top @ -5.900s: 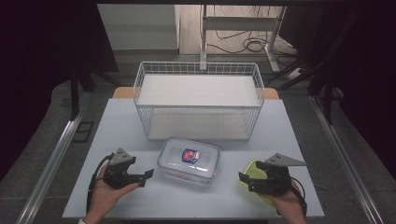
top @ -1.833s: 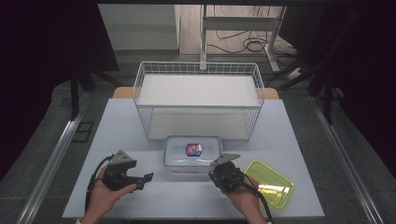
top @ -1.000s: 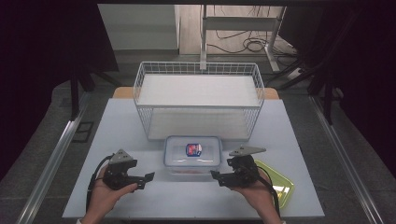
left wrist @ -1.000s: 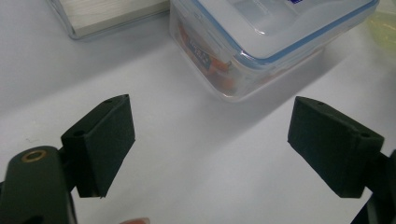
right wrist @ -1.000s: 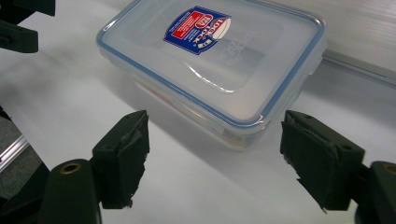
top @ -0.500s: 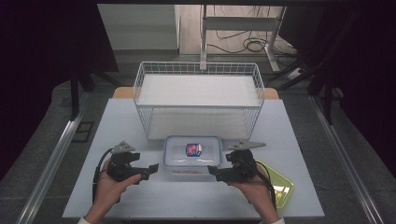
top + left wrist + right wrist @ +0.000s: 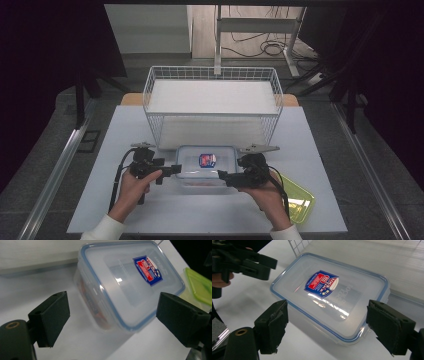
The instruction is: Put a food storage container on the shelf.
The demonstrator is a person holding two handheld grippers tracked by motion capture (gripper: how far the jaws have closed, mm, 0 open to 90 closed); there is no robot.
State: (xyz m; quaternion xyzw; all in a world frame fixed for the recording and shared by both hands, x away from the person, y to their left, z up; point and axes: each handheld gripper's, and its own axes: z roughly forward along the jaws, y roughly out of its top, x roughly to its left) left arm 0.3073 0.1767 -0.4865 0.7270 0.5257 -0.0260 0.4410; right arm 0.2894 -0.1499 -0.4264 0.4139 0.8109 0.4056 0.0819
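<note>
A clear rectangular plastic food box (image 7: 206, 166), its blue-rimmed transparent lid closed and bearing a red-and-blue label, lies flat on the white desk (image 7: 125, 130), just in front of the white wire basket (image 7: 212, 105).

Left tool (image 7: 176, 170), right tool (image 7: 221, 176): jaws wide, facing inward.

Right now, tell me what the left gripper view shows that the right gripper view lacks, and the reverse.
Left gripper view alone: the flat lime-green plastic lid beyond the box's far corner, and reddish contents behind the box's side wall.

Right gripper view alone: the white wire basket at the top, and the left gripper beside the box's far end.

Both: the clear rectangular plastic box with blue-rimmed lid and red-blue label on the white table, seen between that view's own open black jaws, untouched.
</note>
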